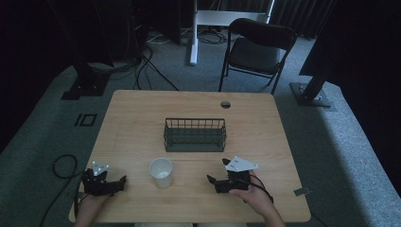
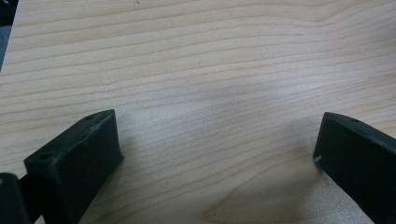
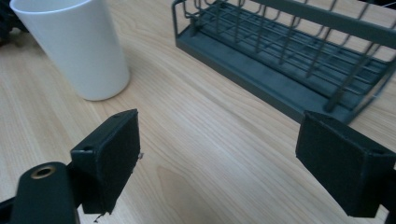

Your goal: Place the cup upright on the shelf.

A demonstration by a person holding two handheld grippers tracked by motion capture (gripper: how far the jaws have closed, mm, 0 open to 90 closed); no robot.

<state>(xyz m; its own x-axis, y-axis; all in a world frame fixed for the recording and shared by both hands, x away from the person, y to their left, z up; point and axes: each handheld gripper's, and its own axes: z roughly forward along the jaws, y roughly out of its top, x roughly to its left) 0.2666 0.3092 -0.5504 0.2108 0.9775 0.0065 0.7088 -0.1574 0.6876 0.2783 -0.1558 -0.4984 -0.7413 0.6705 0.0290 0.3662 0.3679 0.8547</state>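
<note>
A white cup point(image 1: 161, 172) stands upright near the front middle of the wooden table point(image 1: 137, 118). Behind it sits a dark wire basket point(image 1: 195, 120) with nothing in it. My left gripper point(image 1: 116, 184) rests at the front left, left of the cup, and is open over bare wood point(image 2: 217, 140). My right gripper point(image 1: 217, 170) lies at the front right, open and holding nothing. In the right gripper view its jaws point(image 3: 217, 149) point between the cup point(image 3: 77, 46) on the left and the basket point(image 3: 327, 18) on the right.
A round cable hole point(image 1: 225, 104) sits at the table's far edge. Beyond the table stand a black folding chair point(image 1: 257, 47) and a white desk leg point(image 1: 194, 33). Cables point(image 1: 146, 66) lie on the grey carpet, and black stands flank both sides.
</note>
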